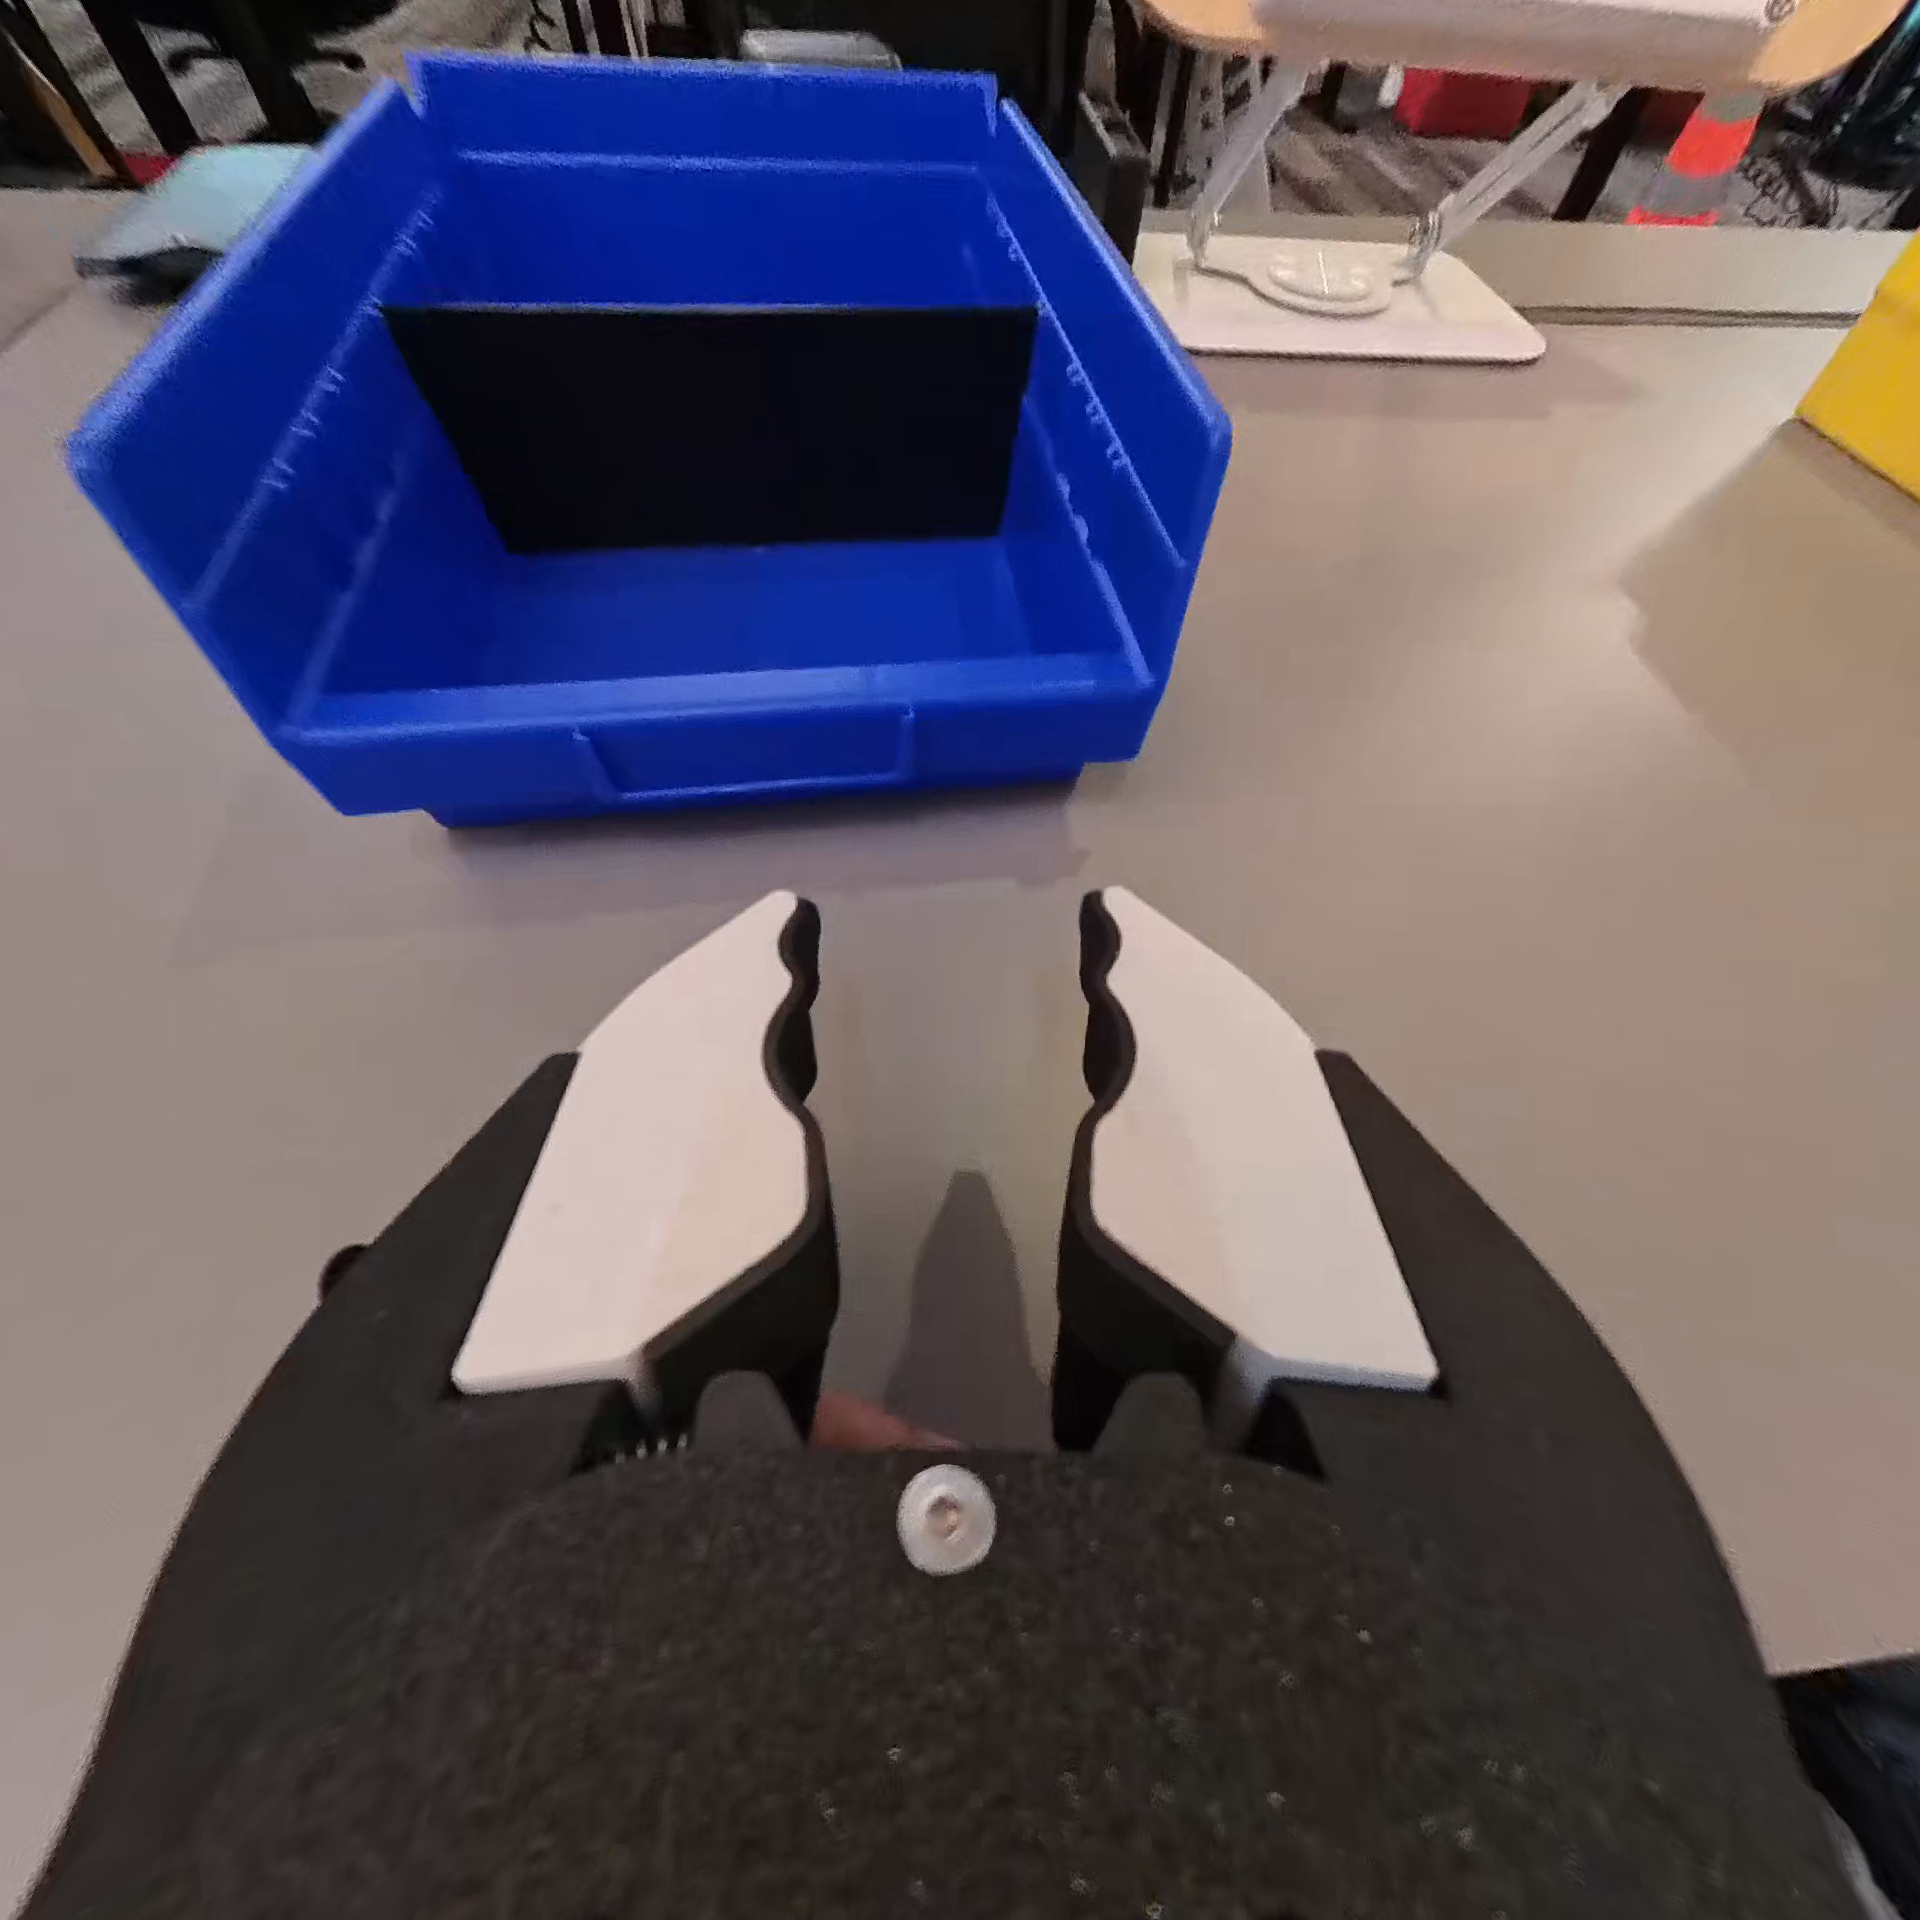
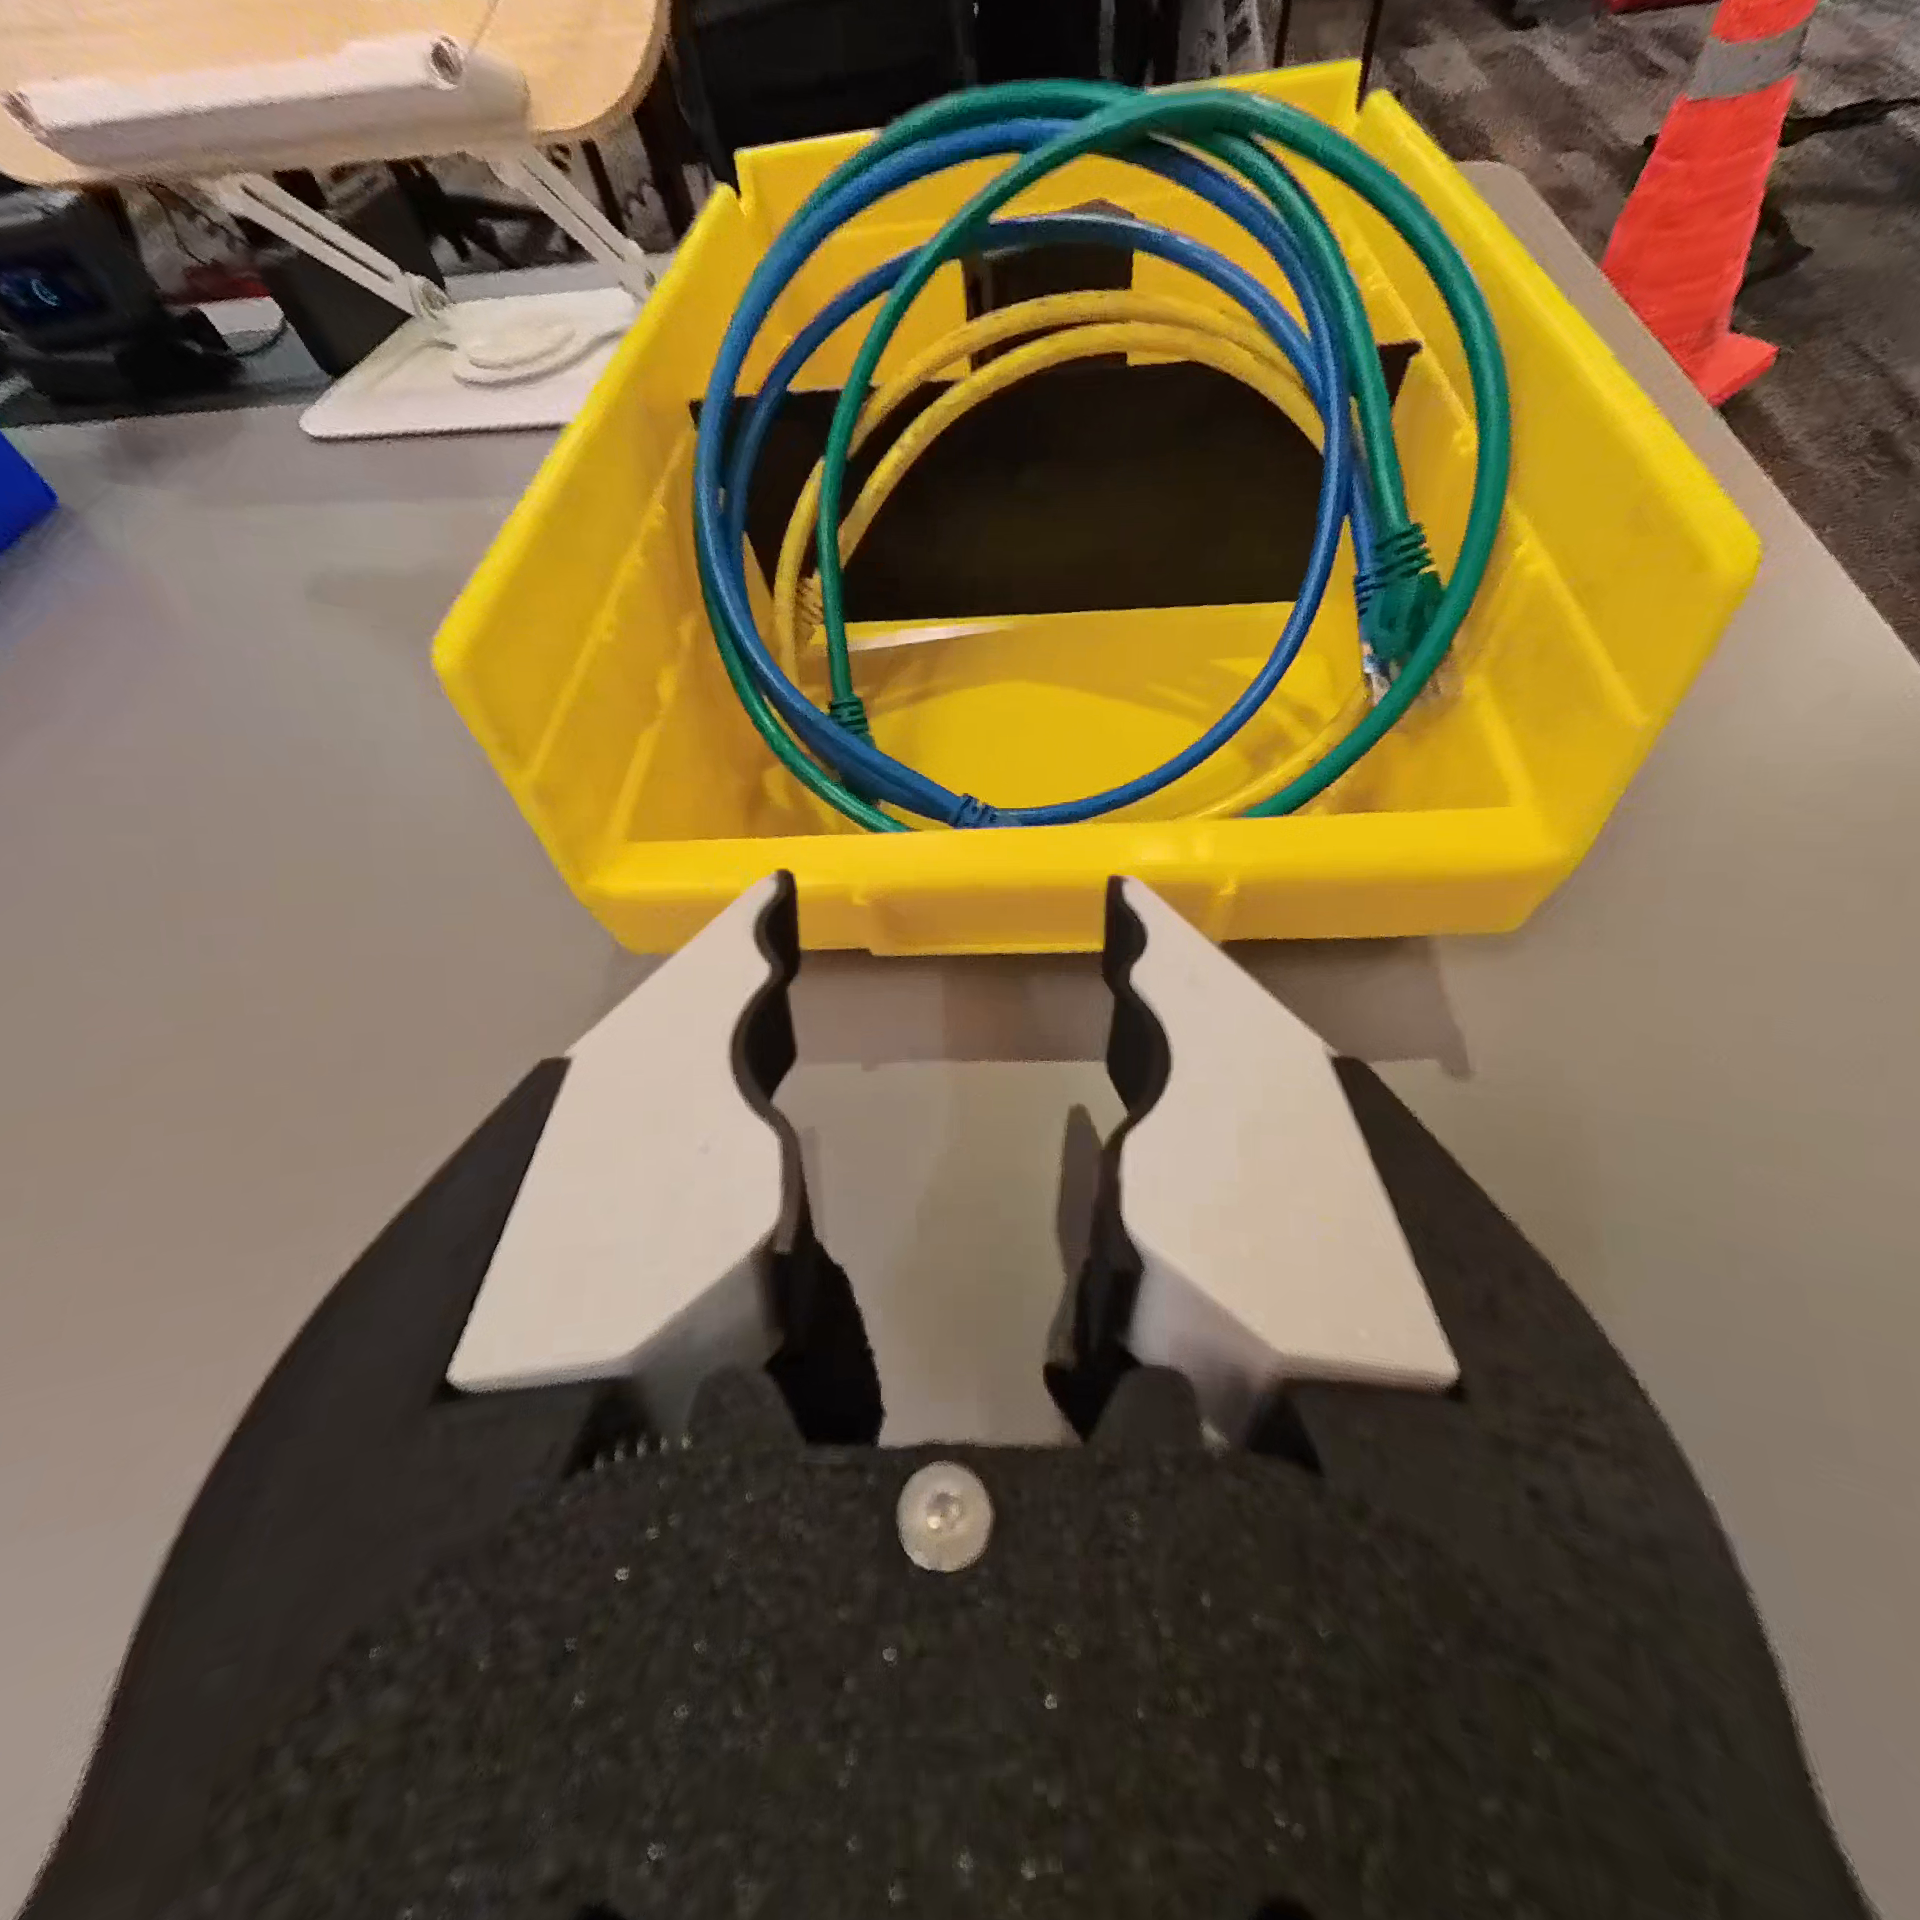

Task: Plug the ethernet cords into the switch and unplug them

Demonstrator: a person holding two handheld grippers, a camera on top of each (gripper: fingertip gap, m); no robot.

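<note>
Right gripper (image 2: 943, 914) gapes empty at lower centre; left gripper (image 1: 950, 925) likewise, facing an empty blue plastic bin (image 1: 665, 499). Coiled blue, green and yellow ethernet cords (image 2: 1091, 468) lie in the yellow plastic bin (image 2: 1621, 582) just above the right gripper. No switch visible; nothing plugged yet.

Blue cord (image 2: 727, 582), green cord (image 2: 1475, 343), yellow cord (image 2: 935, 405), coiled together in yellow bin (image 2: 1621, 520)
</note>
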